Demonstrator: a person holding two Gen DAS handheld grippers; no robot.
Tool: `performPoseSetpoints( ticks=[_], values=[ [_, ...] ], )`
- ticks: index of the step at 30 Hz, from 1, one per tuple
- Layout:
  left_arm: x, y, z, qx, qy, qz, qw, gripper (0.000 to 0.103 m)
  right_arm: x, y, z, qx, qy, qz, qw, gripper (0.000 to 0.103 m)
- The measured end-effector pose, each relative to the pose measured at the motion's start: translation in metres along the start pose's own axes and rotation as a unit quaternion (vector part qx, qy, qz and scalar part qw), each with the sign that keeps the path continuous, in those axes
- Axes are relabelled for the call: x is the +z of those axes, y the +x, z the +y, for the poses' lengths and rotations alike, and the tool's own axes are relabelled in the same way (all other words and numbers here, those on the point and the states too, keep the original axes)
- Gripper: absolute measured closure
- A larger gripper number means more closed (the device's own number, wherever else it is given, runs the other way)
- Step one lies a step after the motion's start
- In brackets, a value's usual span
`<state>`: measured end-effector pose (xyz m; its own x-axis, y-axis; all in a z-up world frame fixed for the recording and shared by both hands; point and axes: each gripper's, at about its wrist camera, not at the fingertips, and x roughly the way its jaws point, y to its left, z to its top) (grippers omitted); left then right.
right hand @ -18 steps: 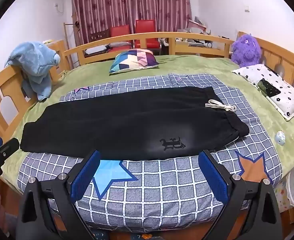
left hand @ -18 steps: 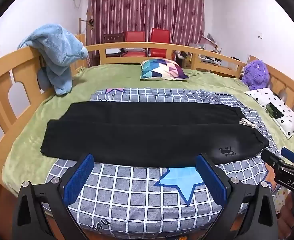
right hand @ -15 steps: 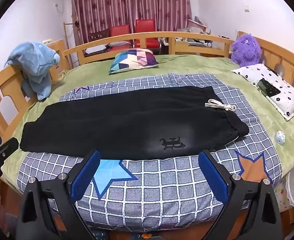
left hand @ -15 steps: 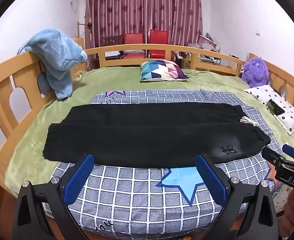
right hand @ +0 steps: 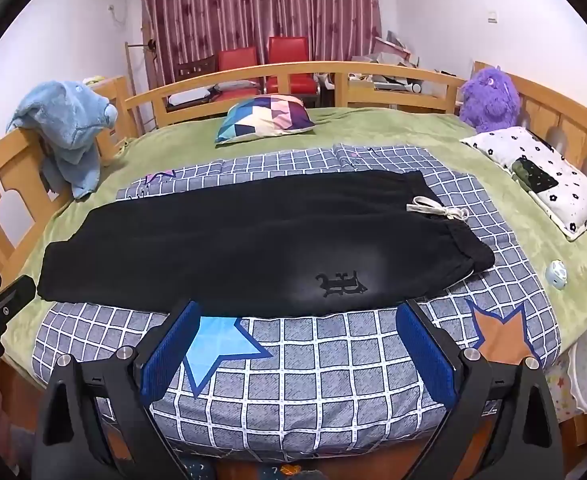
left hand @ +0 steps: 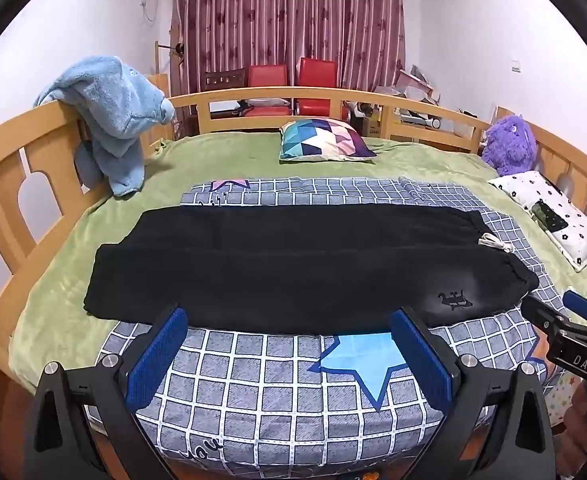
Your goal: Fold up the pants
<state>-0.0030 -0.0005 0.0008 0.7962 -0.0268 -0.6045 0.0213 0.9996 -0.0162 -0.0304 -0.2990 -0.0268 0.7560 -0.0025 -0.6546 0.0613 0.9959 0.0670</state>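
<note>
Black pants lie flat across a grey checked blanket on the bed, legs to the left, waistband with a white drawstring to the right. They also show in the right wrist view. My left gripper is open and empty, held just in front of the pants' near edge. My right gripper is open and empty, in front of the near edge by the small logo. The right gripper also shows at the right edge of the left wrist view.
A wooden rail rings the green-sheeted bed. A blue towel hangs on the left rail. A patterned pillow, purple plush and white flowered pillow lie beyond. A small round object lies at right.
Both grippers stay open. The left wrist view has pulled back and risen slightly, so the pants sit a little lower and farther. The right wrist view is nearly unchanged.
</note>
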Motion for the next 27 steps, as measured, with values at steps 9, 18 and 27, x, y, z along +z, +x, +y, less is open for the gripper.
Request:
performPoseSetpoints(
  ticks=[9, 18, 27],
  values=[
    [-0.0006, -0.0003, 0.0041, -0.003, -0.012, 0.003, 0.9999, 0.000, -0.0001, -0.0006, 0.0002, -0.001, -0.002, -0.001, 1.000, 0.006],
    [-0.0003, 0.0016, 0.0055, -0.001, -0.014, 0.008, 0.9999, 0.000, 0.0005, -0.0018, 0.0005, -0.002, -0.005, -0.002, 1.000, 0.006],
    [-0.0009, 0.0013, 0.0066, 0.000, -0.013, 0.008, 0.9999, 0.000, -0.0001, -0.0027, 0.0022, -0.005, -0.008, -0.002, 1.000, 0.006]
  ],
)
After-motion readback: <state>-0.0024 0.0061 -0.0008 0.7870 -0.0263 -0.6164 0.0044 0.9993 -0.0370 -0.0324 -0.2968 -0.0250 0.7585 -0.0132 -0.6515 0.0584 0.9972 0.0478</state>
